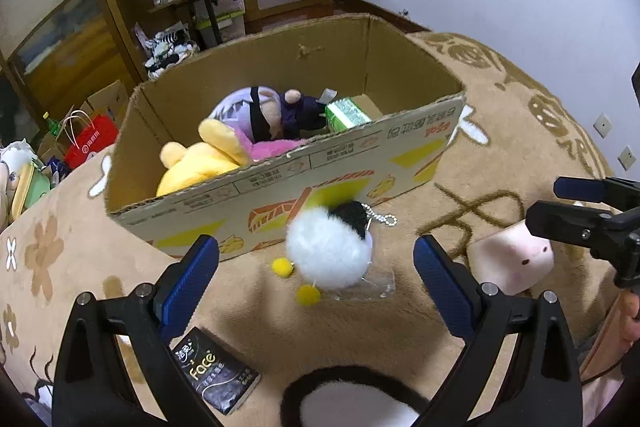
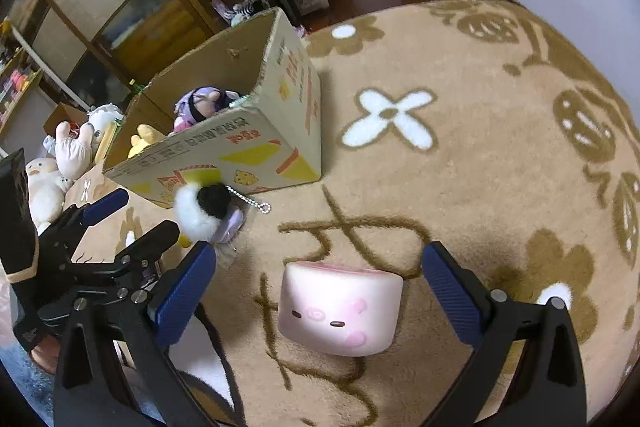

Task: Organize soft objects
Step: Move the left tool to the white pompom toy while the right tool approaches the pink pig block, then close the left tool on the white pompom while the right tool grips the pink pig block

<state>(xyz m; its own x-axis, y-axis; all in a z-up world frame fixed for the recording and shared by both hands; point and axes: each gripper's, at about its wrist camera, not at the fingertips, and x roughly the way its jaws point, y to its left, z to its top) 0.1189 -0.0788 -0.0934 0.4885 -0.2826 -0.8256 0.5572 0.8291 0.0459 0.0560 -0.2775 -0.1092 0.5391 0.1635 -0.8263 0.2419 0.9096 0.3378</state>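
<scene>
Both claws gape empty: left gripper (image 1: pixel 316 263) faces the fluffy white pompom toy (image 1: pixel 328 251) by the cardboard box (image 1: pixel 280 187), right gripper (image 2: pixel 320 291) brackets the pink squishy cube (image 2: pixel 340 311) on the rug; both probably light, compressible, best pinched across the middle.

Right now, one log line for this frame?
left hand-held gripper: open, over white pompom toy | right hand-held gripper: open, around pink squishy | cardboard box: plushies inside
</scene>
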